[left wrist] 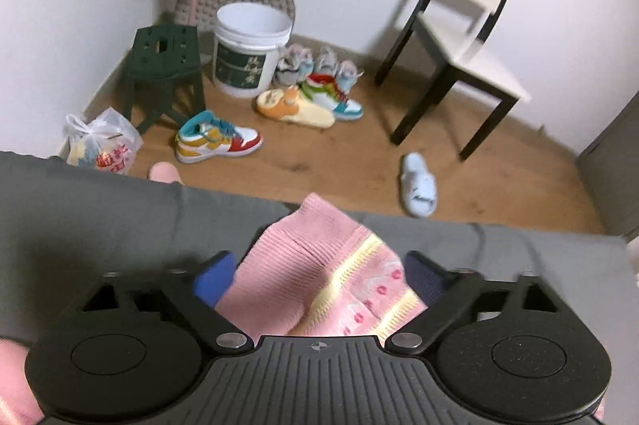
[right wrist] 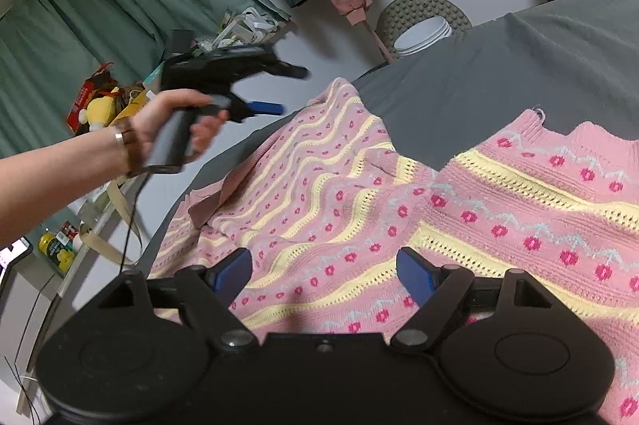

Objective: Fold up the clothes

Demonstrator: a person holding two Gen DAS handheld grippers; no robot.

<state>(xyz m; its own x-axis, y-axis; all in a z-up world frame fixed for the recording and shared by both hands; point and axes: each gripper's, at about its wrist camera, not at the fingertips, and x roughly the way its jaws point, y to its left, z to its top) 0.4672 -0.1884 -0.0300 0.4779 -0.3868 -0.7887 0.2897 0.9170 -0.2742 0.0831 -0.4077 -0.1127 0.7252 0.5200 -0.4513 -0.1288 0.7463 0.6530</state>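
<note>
Two hand-held grippers, both with fingers apart — the right hand-held gripper hovers over the pink knitted sweater with yellow stripes spread on the grey bed; the left hand-held gripper straddles its ribbed sleeve.

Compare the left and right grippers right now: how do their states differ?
The left gripper has a pink sweater cuff between its open fingers, raised above the grey bed; the right gripper hovers open, empty, over the spread sweater. Both have blue pads and stand open.
</note>
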